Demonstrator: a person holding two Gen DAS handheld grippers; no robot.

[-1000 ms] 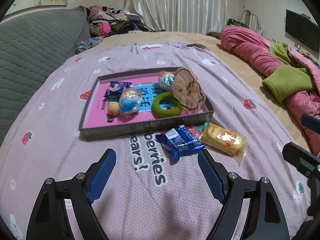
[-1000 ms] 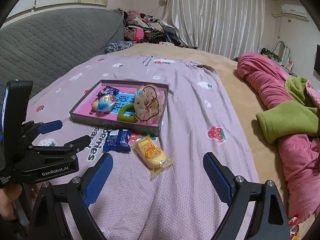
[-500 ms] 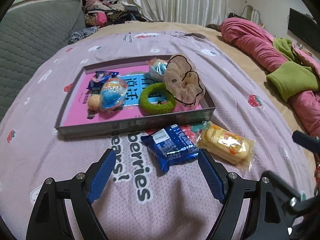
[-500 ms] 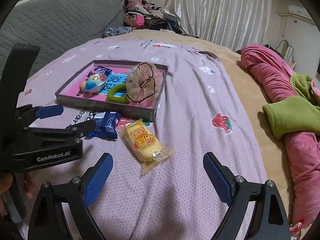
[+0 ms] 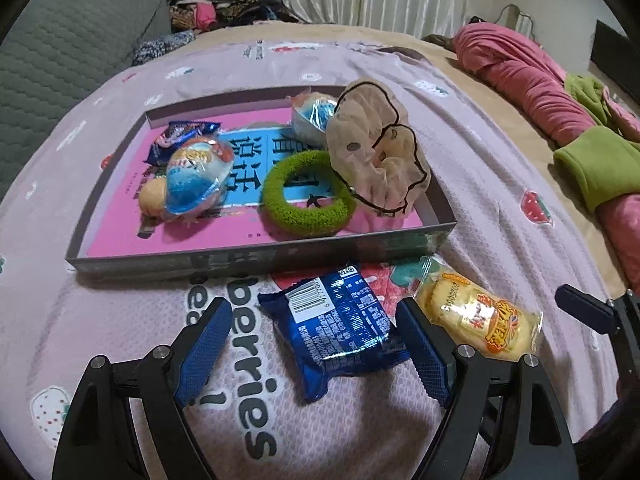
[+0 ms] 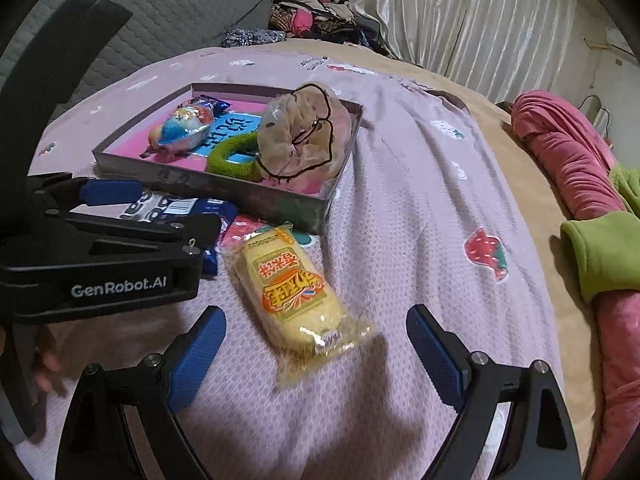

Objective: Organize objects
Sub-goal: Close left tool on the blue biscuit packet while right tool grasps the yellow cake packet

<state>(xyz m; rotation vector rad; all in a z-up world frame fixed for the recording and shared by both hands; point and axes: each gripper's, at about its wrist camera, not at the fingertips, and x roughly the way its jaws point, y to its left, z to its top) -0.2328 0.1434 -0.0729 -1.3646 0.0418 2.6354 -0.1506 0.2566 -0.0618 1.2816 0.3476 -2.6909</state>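
Both snacks lie just in front of the shallow grey cardboard tray [image 5: 256, 258]; the left gripper [image 5: 312, 346] straddles the blue foil snack packet [image 5: 340, 326], jaws wide; the right gripper [image 6: 316, 354] gapes around the yellow cellophane-wrapped cake [image 6: 294, 290]; slick wrappers may slip or crush; 2 grippers this near could collide.

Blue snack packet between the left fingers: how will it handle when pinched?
The blue snack packet is glossy film, so probably slippery against the pads. It looks puffed and crinkled, likely light and crushable. Lying flat on the soft bedspread, it may sink or slide rather than roll.
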